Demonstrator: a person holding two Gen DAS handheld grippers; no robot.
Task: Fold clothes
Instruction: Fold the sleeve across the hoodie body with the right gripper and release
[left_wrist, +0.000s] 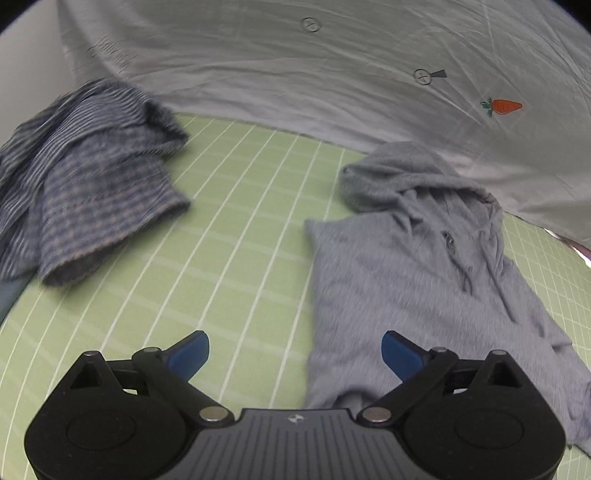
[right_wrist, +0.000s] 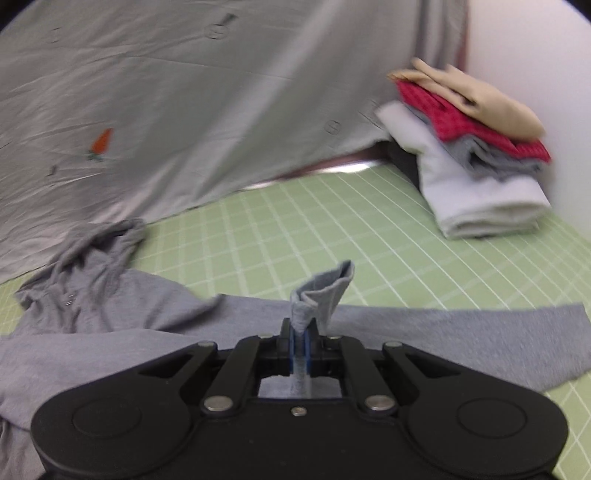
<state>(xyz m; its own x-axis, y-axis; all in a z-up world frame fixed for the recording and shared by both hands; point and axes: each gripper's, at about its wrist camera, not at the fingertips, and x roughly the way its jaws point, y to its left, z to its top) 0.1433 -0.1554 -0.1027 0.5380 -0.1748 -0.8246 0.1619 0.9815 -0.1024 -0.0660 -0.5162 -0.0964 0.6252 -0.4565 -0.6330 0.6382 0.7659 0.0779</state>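
Note:
A grey hoodie (left_wrist: 410, 280) lies on the green grid mat (left_wrist: 236, 236), hood toward the back. My left gripper (left_wrist: 295, 354) is open above the mat, its blue fingers straddling the hoodie's left edge and touching nothing. In the right wrist view the same grey hoodie (right_wrist: 122, 310) spreads across the front, one sleeve (right_wrist: 480, 339) stretched out to the right. My right gripper (right_wrist: 301, 341) is shut on a pinched fold of the hoodie's fabric (right_wrist: 321, 291), which sticks up between the blue pads.
A crumpled blue striped garment (left_wrist: 85, 177) lies at the mat's left. A stack of folded clothes (right_wrist: 476, 147), beige and red on top, sits at the back right. A grey sheet with a carrot print (left_wrist: 502, 106) hangs behind the mat.

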